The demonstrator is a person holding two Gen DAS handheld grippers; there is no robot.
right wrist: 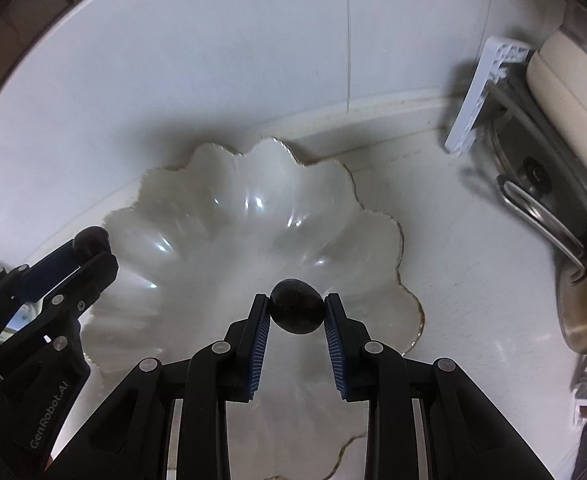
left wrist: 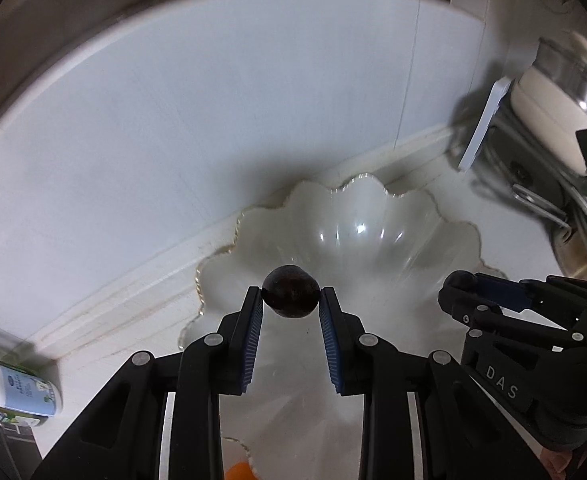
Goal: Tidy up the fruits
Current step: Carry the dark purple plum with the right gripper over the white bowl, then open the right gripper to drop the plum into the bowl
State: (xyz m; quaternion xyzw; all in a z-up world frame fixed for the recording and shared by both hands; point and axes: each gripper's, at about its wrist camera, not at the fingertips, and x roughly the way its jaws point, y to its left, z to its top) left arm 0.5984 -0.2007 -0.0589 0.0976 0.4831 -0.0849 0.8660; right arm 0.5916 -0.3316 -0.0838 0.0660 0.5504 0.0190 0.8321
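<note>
Both grippers carry fruit over the scalloped glass bowl, so the step in hand looks like drop-off. Left gripper has its jaws clenched on a dark round fruit, held at the very tips above the bowl's near side; the same fruit shows in the right wrist view at the left edge. Right gripper likewise grips a second dark fruit between its blue pads, hanging over the bowl's front-right part. Whether either fruit is clear of the glass or touching it, can't tell; both look lifted. The bowl appears empty of fruit. Next move, my guess: lower each toward the bowl's floor, then release gently, since round fruit on slick curved glass will likely roll, and the two grippers are near each other so one at a time is safer. A bit of something orange peeks in at the bottom of the left view, just outside the bowl rim, possibly another fruit. Surface is a white counter against a white tiled wall, grimy seam between them. Right side: metal pots and a white plastic bracket. Far left: a small white bottle lying down.
</note>
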